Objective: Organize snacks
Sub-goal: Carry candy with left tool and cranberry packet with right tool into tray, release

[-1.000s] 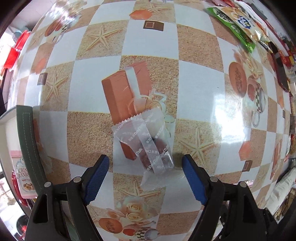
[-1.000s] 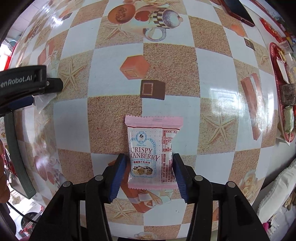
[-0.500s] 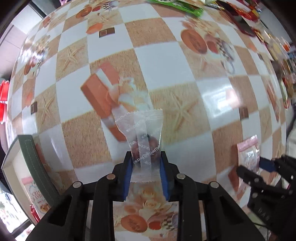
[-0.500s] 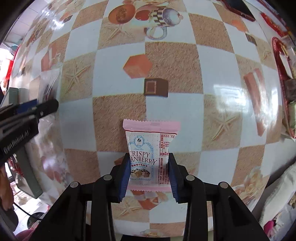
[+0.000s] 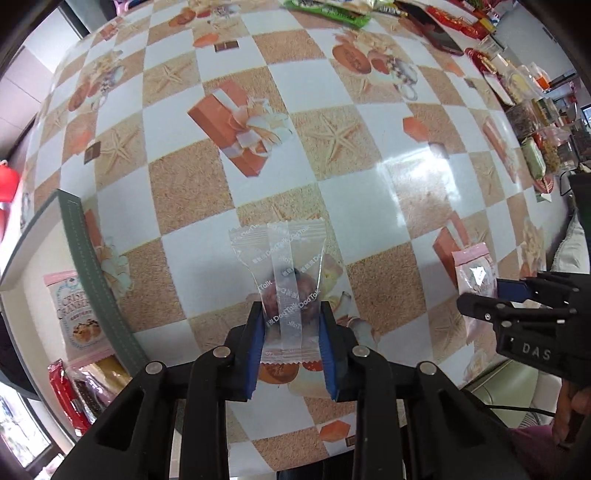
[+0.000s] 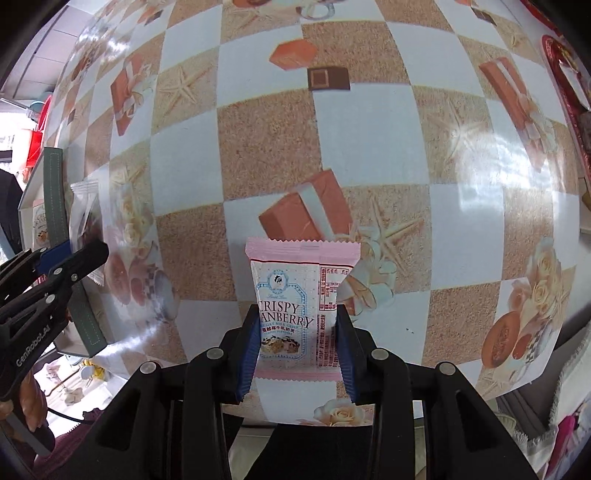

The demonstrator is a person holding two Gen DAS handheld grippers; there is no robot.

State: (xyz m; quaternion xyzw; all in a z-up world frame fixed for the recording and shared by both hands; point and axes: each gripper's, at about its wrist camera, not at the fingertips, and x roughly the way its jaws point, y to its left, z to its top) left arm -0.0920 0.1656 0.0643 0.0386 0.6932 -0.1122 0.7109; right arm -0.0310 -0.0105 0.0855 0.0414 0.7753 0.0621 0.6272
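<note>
My left gripper (image 5: pixel 291 314) is shut on a clear candy wrapper (image 5: pixel 284 273) with a dark sweet inside, held above the checkered tablecloth. My right gripper (image 6: pixel 295 325) is shut on a pink Crispy Cranberry packet (image 6: pixel 295 299), also lifted off the table. The right gripper with its pink packet (image 5: pixel 474 273) shows at the right of the left wrist view. The left gripper (image 6: pixel 70 254) with the clear wrapper (image 6: pixel 85 214) shows at the left of the right wrist view.
A green-rimmed box (image 5: pixel 88 266) at the left holds another Crispy Cranberry packet (image 5: pixel 75 310) and other snacks (image 5: pixel 70 395). Green snack bags (image 5: pixel 325 11), a phone (image 5: pixel 436 31) and more packets lie along the far and right edges. A red tray (image 6: pixel 565 74) sits at the right.
Both grippers have closed on their snacks and lifted them off the table. They have drawn back toward the near table edge, and the box has come closer in the left view.
</note>
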